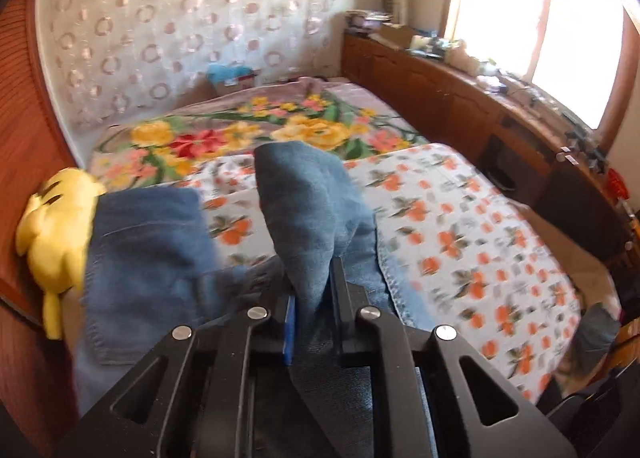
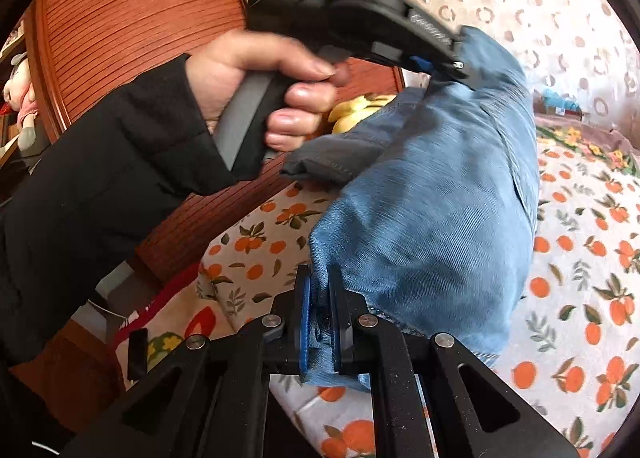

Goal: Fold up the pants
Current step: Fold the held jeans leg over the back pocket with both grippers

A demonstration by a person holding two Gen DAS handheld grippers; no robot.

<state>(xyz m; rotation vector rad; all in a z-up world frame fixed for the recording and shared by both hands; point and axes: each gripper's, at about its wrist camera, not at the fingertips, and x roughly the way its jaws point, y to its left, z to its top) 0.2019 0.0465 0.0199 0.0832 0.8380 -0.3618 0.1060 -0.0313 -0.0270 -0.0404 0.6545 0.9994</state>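
The blue denim pants (image 1: 308, 210) are held up off the bed by both grippers. In the left wrist view my left gripper (image 1: 313, 290) is shut on a raised fold of the denim, which peaks above its fingers; another part of the pants lies flat to the left. In the right wrist view my right gripper (image 2: 325, 306) is shut on a lower edge of the pants (image 2: 432, 202), the cloth pinched between its blue-padded fingers (image 2: 306, 322). The left gripper (image 2: 448, 58), held by a hand in a black sleeve, grips the pants' top.
An orange-print sheet (image 1: 460, 242) covers the near bed, a floral blanket (image 1: 248, 130) the far part. A yellow plush toy (image 1: 56, 242) lies against the wooden panel on the left. A wooden headboard shelf (image 1: 460, 70) with clutter runs under the window.
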